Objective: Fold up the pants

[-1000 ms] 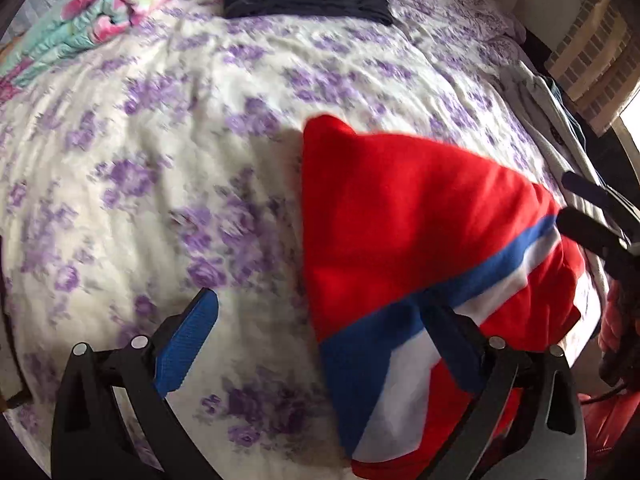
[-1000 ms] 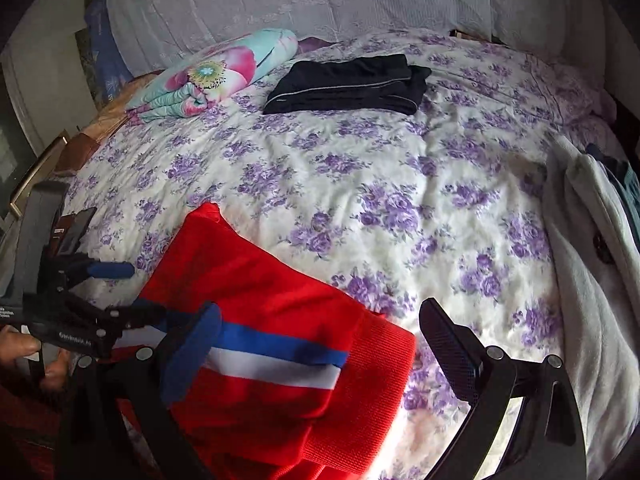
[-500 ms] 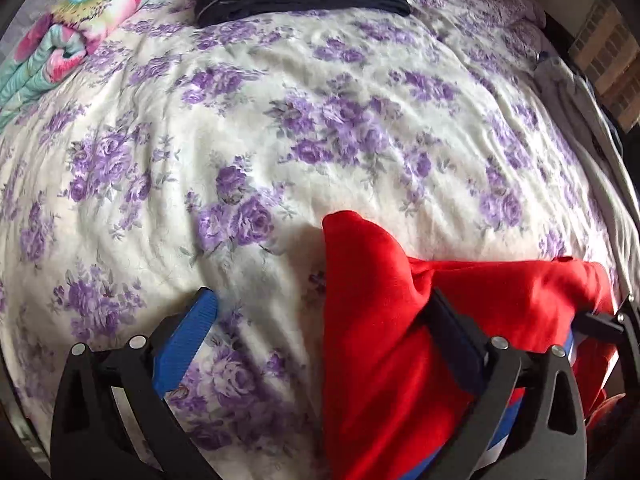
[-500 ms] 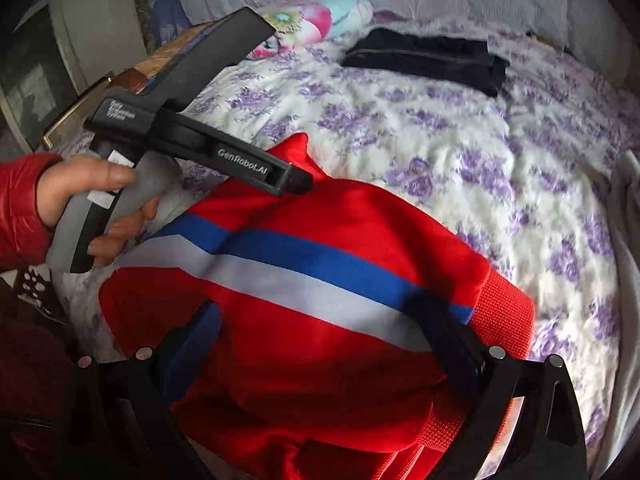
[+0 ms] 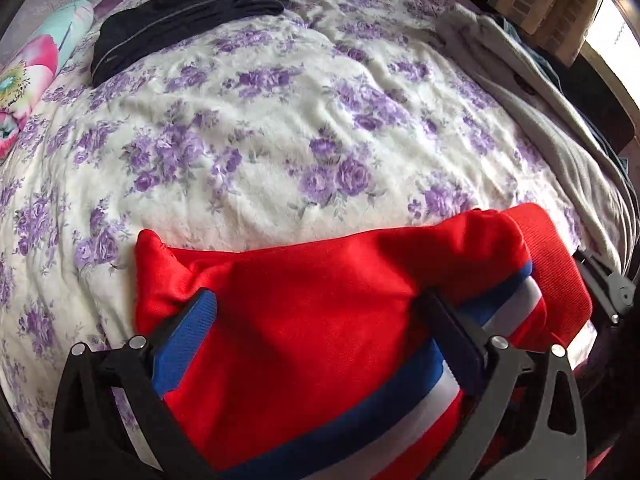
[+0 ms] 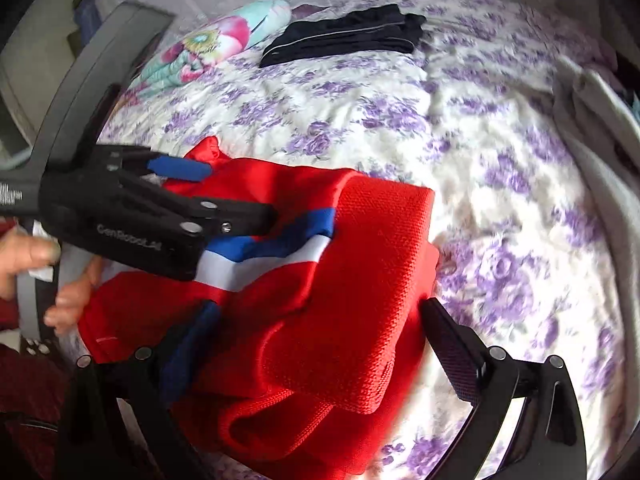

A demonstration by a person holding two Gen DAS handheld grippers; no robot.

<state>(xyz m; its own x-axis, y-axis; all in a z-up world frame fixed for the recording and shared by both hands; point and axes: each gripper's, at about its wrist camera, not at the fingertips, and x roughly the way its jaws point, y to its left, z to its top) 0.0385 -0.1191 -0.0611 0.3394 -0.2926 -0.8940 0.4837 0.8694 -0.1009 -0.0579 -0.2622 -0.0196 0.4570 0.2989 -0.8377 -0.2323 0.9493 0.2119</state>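
Over the past second both grippers, left (image 5: 316, 336) and right (image 6: 320, 344), had swung in over the red pants (image 5: 328, 320) bunched at the bedspread's (image 5: 280, 128) six-o'clock edge, jaws spread wide, gripping nothing, so folding looked barely begun.

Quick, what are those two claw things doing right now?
Left gripper: open, fingers spread over the folded red pants with blue and white stripes.
Right gripper: open, straddling the same pants.

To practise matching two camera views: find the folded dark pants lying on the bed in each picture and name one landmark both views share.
Left wrist view: the folded dark pants lie at the top left, far across the bed.
Right wrist view: the folded dark pants lie at the top centre.
Shared landmark: the floral pillow, just left of them in both.
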